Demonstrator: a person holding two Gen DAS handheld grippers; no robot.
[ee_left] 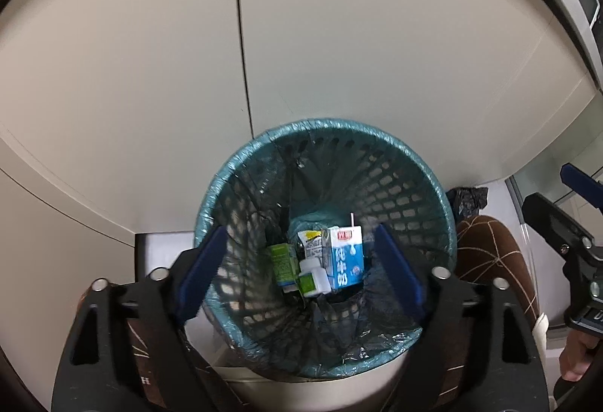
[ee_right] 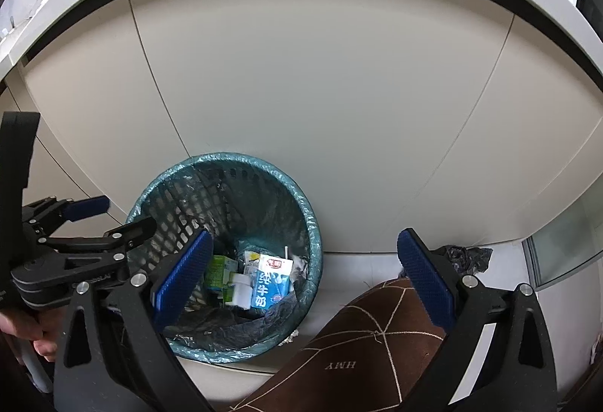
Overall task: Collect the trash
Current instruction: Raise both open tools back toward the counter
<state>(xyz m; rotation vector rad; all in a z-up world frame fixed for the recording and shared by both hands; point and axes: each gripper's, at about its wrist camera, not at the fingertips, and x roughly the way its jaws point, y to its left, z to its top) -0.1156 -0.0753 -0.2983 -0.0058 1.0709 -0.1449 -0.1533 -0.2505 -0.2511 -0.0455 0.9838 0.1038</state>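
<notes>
A mesh wastebasket [ee_left: 328,123] lined with a teal plastic bag stands on the floor against a cream cabinet. At its bottom lie a blue-and-white milk carton [ee_left: 346,257] with a straw, a green carton [ee_left: 282,261] and a small white bottle [ee_left: 312,272]. My left gripper [ee_left: 301,272] hangs over the basket's mouth, open, with nothing between its blue pads. My right gripper [ee_right: 305,278] is open too and empty, to the right of the basket [ee_right: 226,157]. In the right wrist view the milk carton [ee_right: 271,284] shows in the basket, and the left gripper [ee_right: 117,216] reaches over its left rim.
Cream cabinet panels [ee_left: 339,35] rise right behind the basket. A brown patterned fabric [ee_right: 377,336], seemingly a person's leg, sits to the basket's right. A crumpled black plastic bag [ee_right: 467,257] lies on the floor beyond it. A hand [ee_right: 41,340] holds the left gripper's handle.
</notes>
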